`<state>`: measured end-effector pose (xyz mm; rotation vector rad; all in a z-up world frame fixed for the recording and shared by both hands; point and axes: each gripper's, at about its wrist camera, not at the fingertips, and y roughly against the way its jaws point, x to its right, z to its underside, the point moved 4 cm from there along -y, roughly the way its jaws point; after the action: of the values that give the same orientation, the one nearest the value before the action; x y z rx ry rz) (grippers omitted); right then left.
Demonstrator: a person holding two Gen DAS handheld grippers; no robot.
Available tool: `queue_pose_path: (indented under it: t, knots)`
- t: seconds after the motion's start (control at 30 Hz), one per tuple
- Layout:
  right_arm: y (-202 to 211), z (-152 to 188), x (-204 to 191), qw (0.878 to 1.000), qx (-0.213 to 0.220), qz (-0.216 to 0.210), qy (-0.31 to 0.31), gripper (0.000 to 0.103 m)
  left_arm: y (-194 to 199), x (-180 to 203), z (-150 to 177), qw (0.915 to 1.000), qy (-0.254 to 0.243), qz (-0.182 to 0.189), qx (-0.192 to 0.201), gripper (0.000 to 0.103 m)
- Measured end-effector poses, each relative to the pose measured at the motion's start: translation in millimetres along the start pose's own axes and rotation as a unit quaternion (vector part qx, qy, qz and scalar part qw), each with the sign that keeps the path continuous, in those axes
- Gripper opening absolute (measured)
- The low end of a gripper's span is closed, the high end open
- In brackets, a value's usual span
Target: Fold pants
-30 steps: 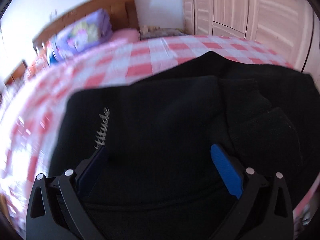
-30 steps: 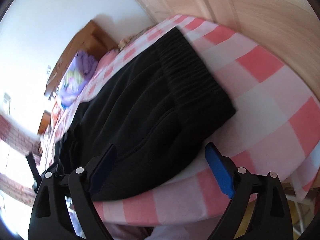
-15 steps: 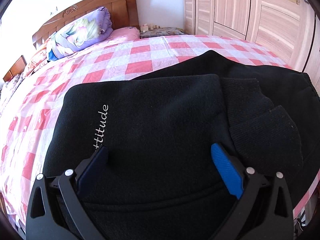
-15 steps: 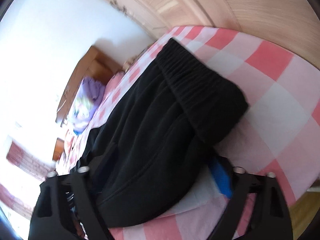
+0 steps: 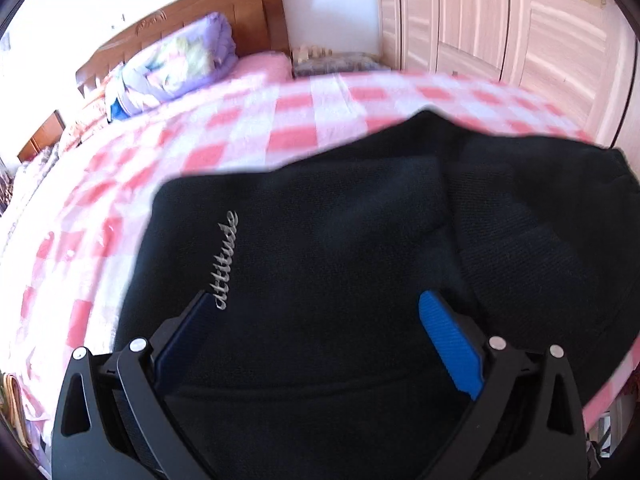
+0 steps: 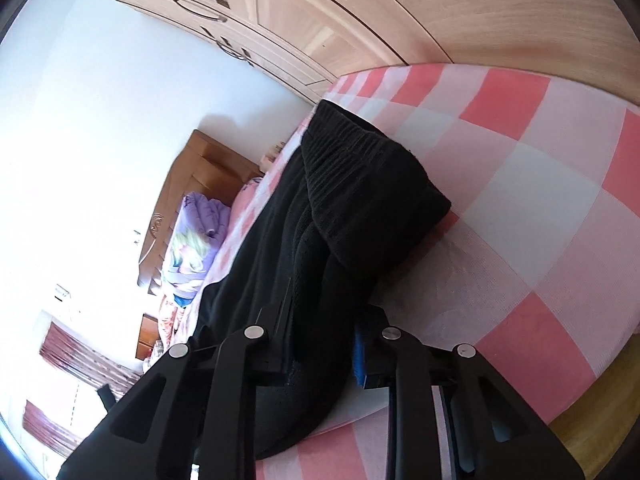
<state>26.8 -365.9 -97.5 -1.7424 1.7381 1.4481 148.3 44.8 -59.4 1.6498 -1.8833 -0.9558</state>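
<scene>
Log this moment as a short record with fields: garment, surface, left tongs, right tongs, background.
garment: black pants, partly folded, silver "attitude" lettering on top; ribbed waistband at the far end in the right wrist view
surface: bed with pink and white checked sheet
left tongs: open, over the pants, no fabric pinched
right tongs: have just been closing, now shut on the pants' near edge
background: purple quilt by wooden headboard; wardrobe

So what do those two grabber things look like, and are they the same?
Yes, they match. The left gripper has black angular arms with triangle cut-outs and shiny round silver rivets, and its fingers carry ribbed bright blue pads. The right gripper is built the same, with black arms, silver rivets and a blue pad. No cables, hands or sleeves show.
</scene>
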Motion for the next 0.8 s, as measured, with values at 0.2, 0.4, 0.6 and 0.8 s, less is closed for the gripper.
queue_pose_path:
  t: [0.2, 0.4, 0.6, 0.8]
  knots:
    - [-5.1, -1.0, 10.1, 1.0, -0.008, -0.009, -0.028, 0.024, 28.6, 65.8, -23.1, 0.9872, -0.029, 0.157, 0.004, 0.101]
    - [-10.7, -6.4, 3.1, 0.999, -0.038, 0.02, -0.008, 0.032, -3.0, 124.1, -22.0, 0.9823, -0.083, 0.164, -0.035, 0.101]
    - [-6.4, -2.7, -10.1, 0.998, -0.002, 0.026, 0.056, 0.025, 5.3, 132.4, -37.6, 0.9741, -0.066, 0.213, -0.038, 0.101]
    - [-4.4, 12.3, -113.1, 0.939, 0.065, 0.087, 0.326, 0.024, 20.2, 165.2, -102.8, 0.8951, -0.004, 0.434, -0.101, 0.101]
